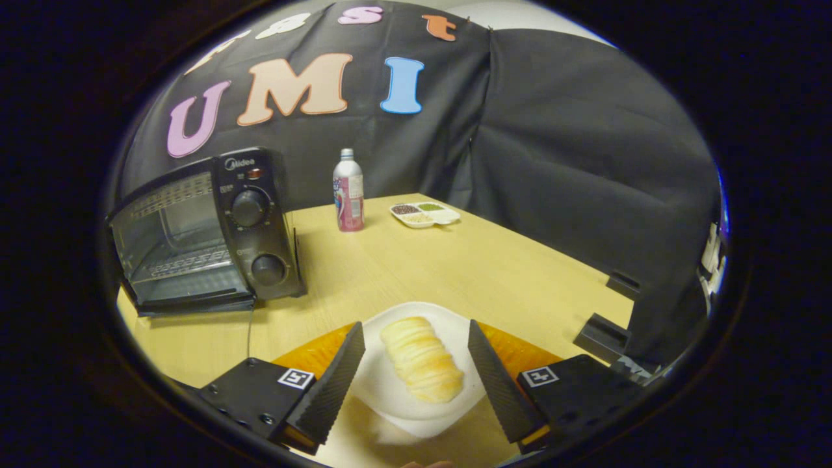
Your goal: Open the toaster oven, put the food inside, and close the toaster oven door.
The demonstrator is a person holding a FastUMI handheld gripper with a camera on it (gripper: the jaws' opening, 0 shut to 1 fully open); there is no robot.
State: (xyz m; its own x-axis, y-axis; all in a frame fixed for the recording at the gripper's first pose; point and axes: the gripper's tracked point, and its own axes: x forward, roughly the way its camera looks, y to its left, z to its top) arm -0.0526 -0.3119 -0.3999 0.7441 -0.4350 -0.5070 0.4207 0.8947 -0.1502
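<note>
The tool (416, 370) hung spread wide, its fingers either side of the bread roll (421, 357) on the white plate (390, 390), apparently lined up to pinch it, while left of the plate the toaster oven (201, 234) stood open on the worktop (455, 266).

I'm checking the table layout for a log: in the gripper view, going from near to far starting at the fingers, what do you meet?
Open gripper with the bread roll on its white plate between the fingers → toaster oven, door down → bottle → divided dish of small foods.
</note>
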